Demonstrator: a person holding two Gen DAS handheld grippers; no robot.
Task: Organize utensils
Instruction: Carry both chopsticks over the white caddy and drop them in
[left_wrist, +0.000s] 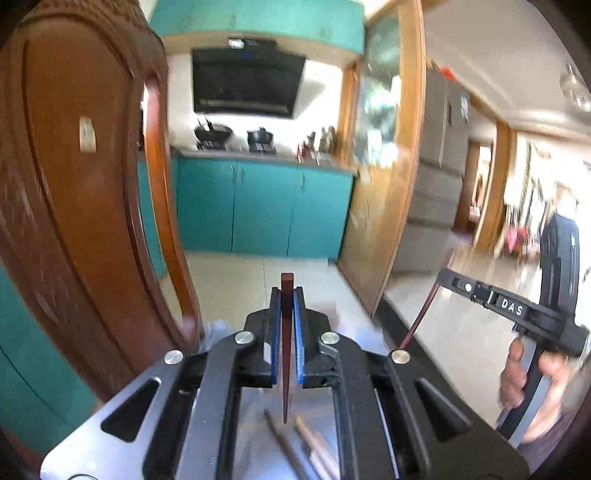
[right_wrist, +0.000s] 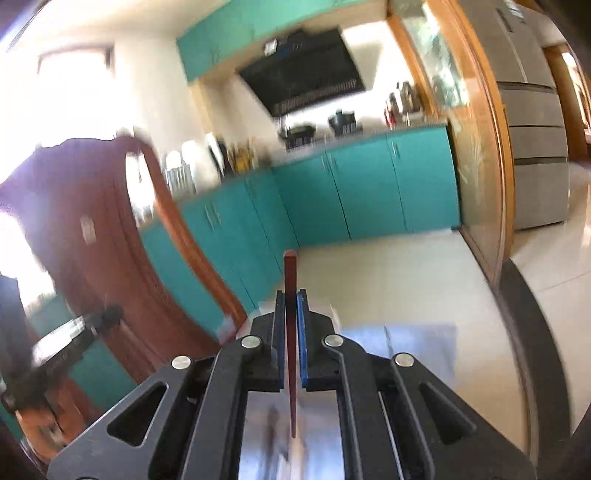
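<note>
Showing two claws, each lifted clear with one dark red chopstick, kitchen beyond.

Loose chopsticks (left_wrist: 295, 446): nearest, lying blurred on the shiny worktop (left_wrist: 255, 435) under the left claw; their number cannot be told.

Left claw (left_wrist: 287, 325): blue pads pressed together on a dark red chopstick (left_wrist: 286, 354), pinched in its thick half; blunt end ahead of the tips, thin point hanging back toward the camera.

Right claw (right_wrist: 291, 325): likewise pinching its own red chopstick (right_wrist: 291, 332) near the thick end; in the left view this stick slants down from the claw held in the person's hand (left_wrist: 524, 373).

Handling (judged): light, stiff, slender and smooth; likely to pivot or slide between flat pads, so a hold on the thicker, squarer half looks the firmest, and each stick is best kept in line with the pads.

Containers: no holder for the sticks is identifiable close by; the far corner of the counter (right_wrist: 229, 173) carries upright items, too blurred to name.

Far: two dark pans (left_wrist: 236, 134) on the stove, contents hidden; teal cabinets (left_wrist: 258, 206) shut.
</note>
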